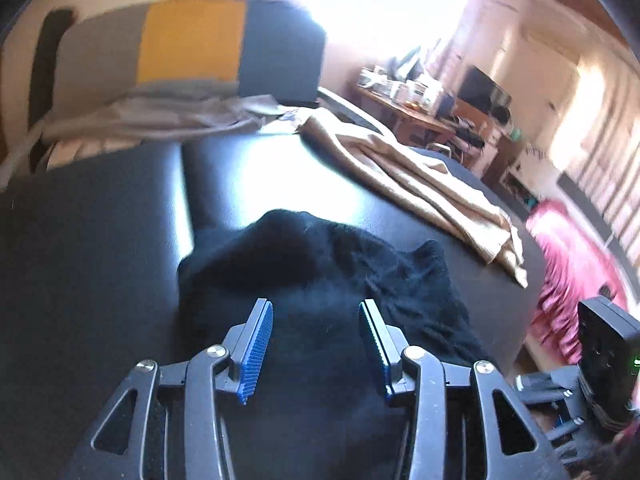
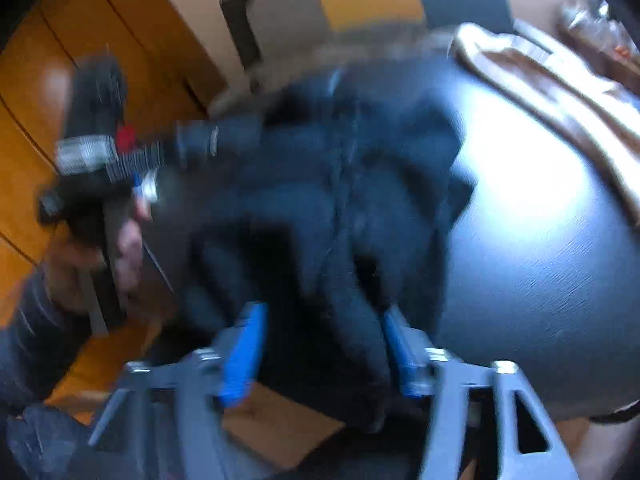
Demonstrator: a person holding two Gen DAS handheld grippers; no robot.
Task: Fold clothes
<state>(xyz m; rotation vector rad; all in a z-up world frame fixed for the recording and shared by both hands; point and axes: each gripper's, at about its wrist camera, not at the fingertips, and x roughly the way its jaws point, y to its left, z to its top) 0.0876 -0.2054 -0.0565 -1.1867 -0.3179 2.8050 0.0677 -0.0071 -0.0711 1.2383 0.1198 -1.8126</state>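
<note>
A dark, nearly black garment lies crumpled on a black table. My left gripper is open just above the garment's near part, with blue pads apart and nothing between them. In the blurred right wrist view the same dark garment hangs over the table's near edge. My right gripper is open with a hanging fold of the garment between its blue pads. The left gripper's body and the hand that holds it show at the left of that view.
A beige garment lies along the table's far right side; it also shows in the right wrist view. A grey cloth and a grey-yellow-dark cushion sit at the far end. A pink cloth hangs at the right. Orange wooden floor lies below.
</note>
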